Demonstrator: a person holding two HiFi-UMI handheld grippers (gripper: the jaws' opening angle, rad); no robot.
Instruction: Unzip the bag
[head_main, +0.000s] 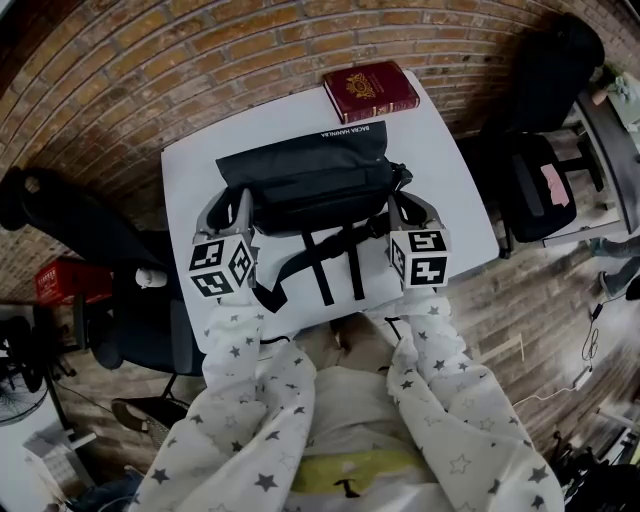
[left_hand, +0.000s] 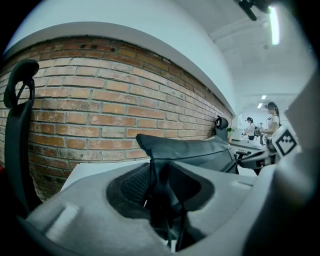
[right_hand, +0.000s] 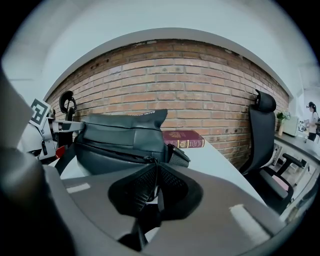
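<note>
Now both tongs are on the black bag (head_main: 310, 185), which lies across the middle of the white table (head_main: 190, 170), straps trailing toward the near edge. The left gripper (left_hand: 160, 181) is clamped on a fold of fabric at the bag's left end. The right gripper (right_hand: 155, 175), jaws nearly together, pinches the zipper pull (right_hand: 152, 160) at the right end. A red book (head_main: 370, 90) sits at the far right corner.
</note>
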